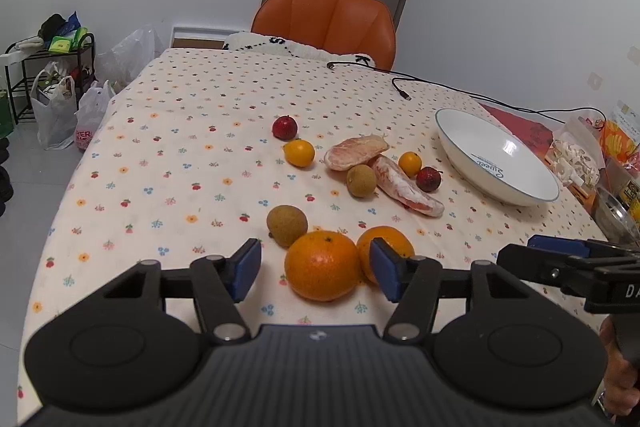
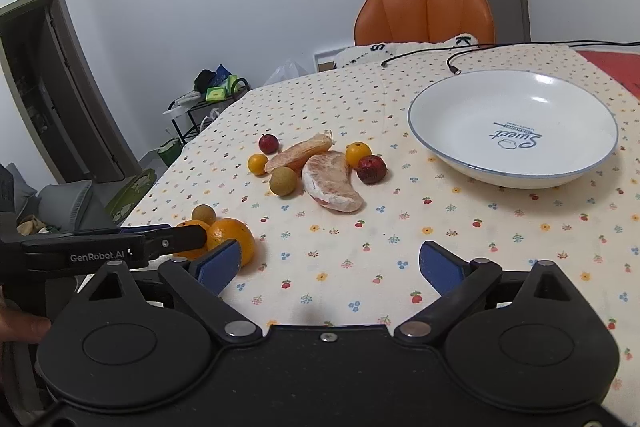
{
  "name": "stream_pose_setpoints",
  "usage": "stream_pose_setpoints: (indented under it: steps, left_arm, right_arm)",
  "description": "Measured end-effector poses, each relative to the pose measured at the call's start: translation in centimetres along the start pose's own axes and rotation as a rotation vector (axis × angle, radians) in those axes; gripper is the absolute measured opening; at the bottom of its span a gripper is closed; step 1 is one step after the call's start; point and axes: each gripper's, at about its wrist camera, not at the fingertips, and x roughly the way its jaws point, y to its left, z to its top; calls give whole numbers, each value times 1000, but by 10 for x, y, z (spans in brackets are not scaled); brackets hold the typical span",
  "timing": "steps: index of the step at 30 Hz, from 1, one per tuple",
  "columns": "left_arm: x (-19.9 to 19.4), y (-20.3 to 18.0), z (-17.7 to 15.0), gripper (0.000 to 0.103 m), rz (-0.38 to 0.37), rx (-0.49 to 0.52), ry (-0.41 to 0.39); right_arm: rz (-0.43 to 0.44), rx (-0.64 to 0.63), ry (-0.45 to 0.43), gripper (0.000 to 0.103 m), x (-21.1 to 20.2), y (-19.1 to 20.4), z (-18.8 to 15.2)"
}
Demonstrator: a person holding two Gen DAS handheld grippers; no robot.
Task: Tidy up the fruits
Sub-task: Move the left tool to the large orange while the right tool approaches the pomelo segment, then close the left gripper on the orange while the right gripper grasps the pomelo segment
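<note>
Cloth, glaze and peel
Matt flowered cloth covers the table (image 2: 460, 247); the white plate (image 2: 452, 115) at two o'clock is glossy glazed; the nearest orange (image 1: 322, 267) looks dimpled.

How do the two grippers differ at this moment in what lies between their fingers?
The left gripper has its jaws around a large orange, pads not visibly touching it; the right gripper has only bare tablecloth between its jaws. The left sits by the fruit cluster, the right nearer the white bowl. Both are open, holding nothing.
</note>
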Motion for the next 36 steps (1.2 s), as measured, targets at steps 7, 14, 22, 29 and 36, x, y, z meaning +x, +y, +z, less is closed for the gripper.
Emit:
stream_pose_setpoints:
  steps: [7,14,22,29,36]
  left_arm:
    - [1,4,0,59,-12,3,3]
    - [-1,4,-3,44,-39,30,15]
    - [2,5,-4,41,-68,35,11]
    - [10,4,-7,41,-62,38,22]
    - [4,10,-2,40,-54,28,-2]
  right_arm:
    - [9,8,5,97,10,-1,3]
    - [25,-7,12,97,19,2,5]
    - [32,-33,11,91,26,9,10]
    - [22,-38,14,88,32,10,12]
    - [-3,-46,24,86,43,7,16]
